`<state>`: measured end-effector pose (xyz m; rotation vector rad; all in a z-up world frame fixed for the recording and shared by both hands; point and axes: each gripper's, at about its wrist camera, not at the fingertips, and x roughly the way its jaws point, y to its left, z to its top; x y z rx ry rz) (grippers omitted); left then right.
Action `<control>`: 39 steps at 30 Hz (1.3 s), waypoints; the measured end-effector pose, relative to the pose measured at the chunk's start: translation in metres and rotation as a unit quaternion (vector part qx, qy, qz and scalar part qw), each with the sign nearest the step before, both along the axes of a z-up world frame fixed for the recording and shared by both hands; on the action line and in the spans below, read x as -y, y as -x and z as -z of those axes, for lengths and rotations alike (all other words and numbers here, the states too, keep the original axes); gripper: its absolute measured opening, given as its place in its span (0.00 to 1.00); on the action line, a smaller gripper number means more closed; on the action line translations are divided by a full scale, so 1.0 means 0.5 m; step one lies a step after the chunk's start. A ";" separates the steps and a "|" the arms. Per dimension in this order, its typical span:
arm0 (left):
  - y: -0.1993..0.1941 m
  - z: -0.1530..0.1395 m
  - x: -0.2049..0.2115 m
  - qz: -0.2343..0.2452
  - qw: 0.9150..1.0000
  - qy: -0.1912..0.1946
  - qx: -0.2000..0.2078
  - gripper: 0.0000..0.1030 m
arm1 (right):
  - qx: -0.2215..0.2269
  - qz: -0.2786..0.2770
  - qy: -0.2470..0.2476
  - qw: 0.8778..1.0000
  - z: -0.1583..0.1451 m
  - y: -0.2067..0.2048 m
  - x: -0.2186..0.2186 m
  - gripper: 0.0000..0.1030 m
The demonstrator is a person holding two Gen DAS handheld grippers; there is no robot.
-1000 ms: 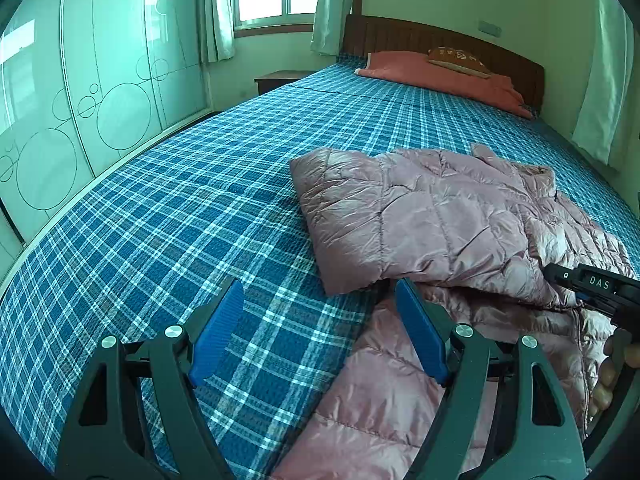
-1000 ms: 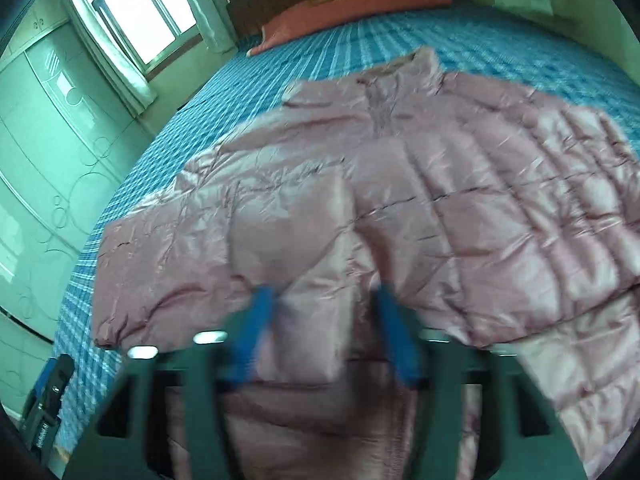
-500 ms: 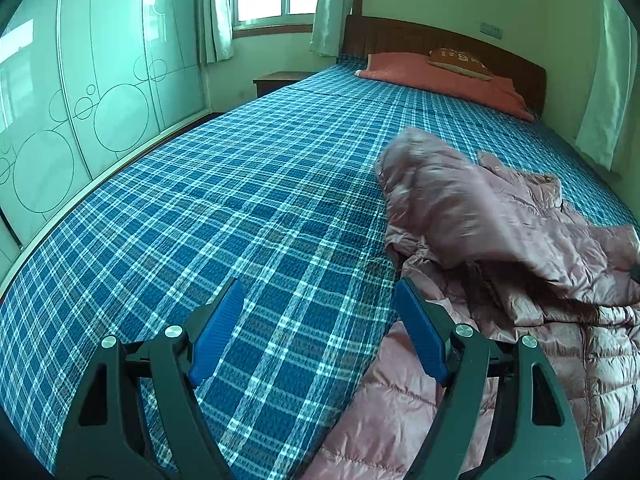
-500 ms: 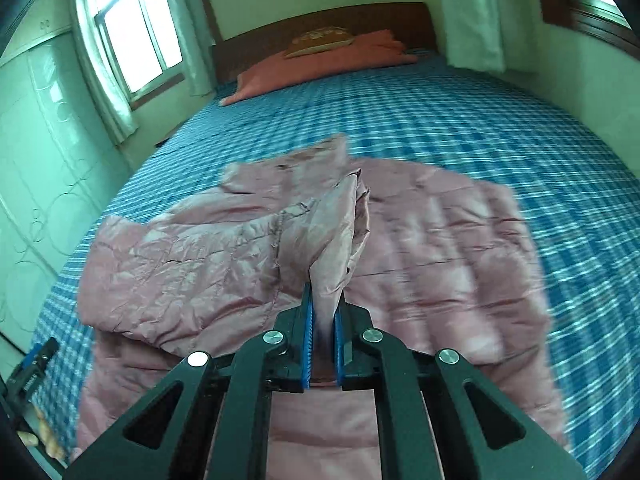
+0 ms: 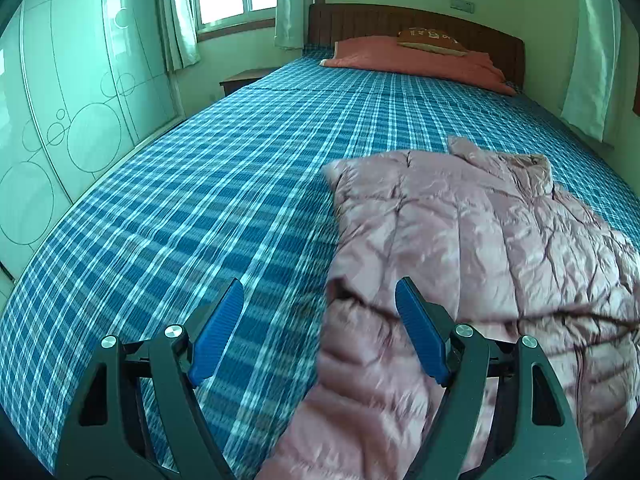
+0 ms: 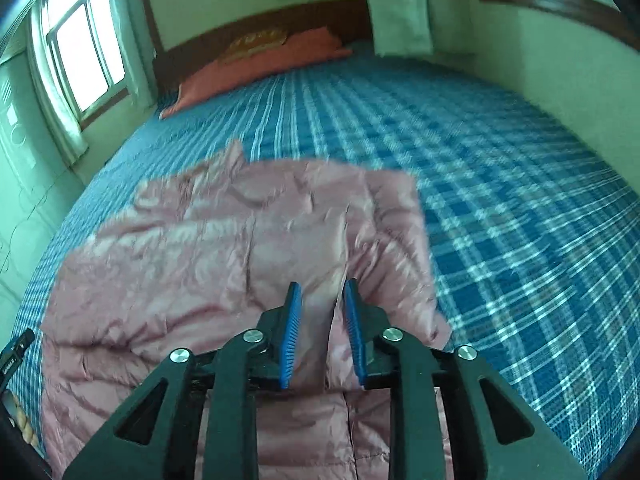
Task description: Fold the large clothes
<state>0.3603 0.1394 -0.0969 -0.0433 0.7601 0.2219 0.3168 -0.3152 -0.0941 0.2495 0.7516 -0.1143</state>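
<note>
Folded across jacket [image 6: 224, 256] centre since earlier, sleeve [image 6: 320, 304] between right gripper [image 6: 319, 292] jaws just parted; left gripper [image 5: 318, 300] spread, empty.

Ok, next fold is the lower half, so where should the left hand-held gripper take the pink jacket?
Probably the jacket's near side edge, just below the folded-over sleeve. Come in from the bare plaid sheet on its left: that edge lies flat and exposed, and the open left hand-held gripper hovers over it.
</note>
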 end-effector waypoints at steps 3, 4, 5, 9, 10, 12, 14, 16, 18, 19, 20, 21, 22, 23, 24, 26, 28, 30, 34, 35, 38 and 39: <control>-0.042 0.013 0.016 -0.001 1.000 -0.012 -0.001 0.76 | -0.011 -0.036 -0.002 0.999 0.016 -0.031 -0.029 0.24; -0.055 0.023 0.019 -0.005 1.000 -0.019 -0.007 0.76 | -0.022 -0.047 -0.001 0.999 0.033 -0.044 -0.042 0.24; -0.068 0.035 0.018 -0.011 0.999 -0.026 -0.015 0.76 | -0.038 -0.054 0.000 0.998 0.055 -0.059 -0.049 0.24; -0.105 0.105 -0.002 -0.020 0.997 -0.023 -0.075 0.76 | -0.079 -0.081 -0.003 0.994 0.107 -0.093 -0.055 0.25; -0.100 0.101 -0.008 -0.021 0.997 -0.013 -0.071 0.76 | -0.084 -0.081 0.002 0.993 0.096 -0.093 -0.057 0.25; -0.093 0.084 -0.014 -0.024 0.997 -0.014 -0.068 0.76 | -0.065 -0.073 0.003 0.995 0.069 -0.085 -0.055 0.25; -0.080 0.049 -0.019 -0.033 0.999 -0.010 -0.034 0.75 | -0.038 -0.069 0.010 0.997 0.043 -0.089 -0.058 0.25; -0.081 0.022 -0.019 -0.032 0.999 -0.001 -0.005 0.75 | -0.036 -0.067 0.014 0.997 0.038 -0.113 -0.062 0.25; -0.101 0.016 -0.010 -0.029 1.000 -0.007 0.003 0.76 | -0.038 -0.062 0.017 0.997 0.048 -0.144 -0.065 0.25; -0.114 0.021 -0.006 -0.028 1.000 -0.011 -0.003 0.76 | -0.043 -0.058 0.021 0.997 0.056 -0.159 -0.065 0.26; -0.134 0.036 -0.003 -0.028 0.999 -0.015 -0.018 0.76 | -0.060 -0.055 0.027 0.996 0.079 -0.179 -0.068 0.32; -0.150 0.053 -0.003 -0.031 0.999 -0.022 -0.035 0.76 | -0.077 -0.060 0.028 0.995 0.097 -0.192 -0.064 0.33; -0.164 0.076 -0.002 -0.033 0.997 -0.028 -0.056 0.77 | -0.084 -0.066 0.034 0.994 0.111 -0.198 -0.066 0.33; -0.174 0.099 -0.005 -0.027 0.997 -0.023 -0.075 0.77 | -0.076 -0.067 0.045 0.994 0.106 -0.193 -0.069 0.33; -0.173 0.104 -0.007 -0.027 0.997 -0.016 -0.074 0.77 | -0.077 -0.066 0.051 0.994 0.099 -0.191 -0.072 0.33; -0.165 0.092 -0.018 -0.036 0.997 -0.003 -0.064 0.77 | -0.058 -0.063 0.049 0.995 0.075 -0.165 -0.076 0.34; -0.158 0.090 -0.026 -0.043 0.997 0.007 -0.058 0.78 | -0.059 -0.055 0.054 0.995 0.083 -0.149 -0.079 0.40; -0.161 0.099 -0.031 -0.043 0.997 0.012 -0.065 0.79 | -0.070 -0.073 0.073 0.992 0.112 -0.155 -0.093 0.41; -0.138 0.074 -0.029 -0.042 0.997 0.011 -0.069 0.79 | -0.056 -0.081 0.053 0.994 0.072 -0.117 -0.085 0.43; -0.125 0.067 -0.031 -0.037 0.997 0.016 -0.068 0.79 | -0.050 -0.080 0.032 0.995 0.056 -0.090 -0.077 0.47; -0.053 0.036 -0.048 -0.025 0.997 0.032 -0.062 0.79 | -0.045 -0.069 0.007 0.997 0.037 -0.004 -0.039 0.54; -0.033 0.030 -0.056 -0.023 0.997 0.038 -0.062 0.79 | -0.047 -0.067 0.005 0.997 0.035 0.024 -0.024 0.54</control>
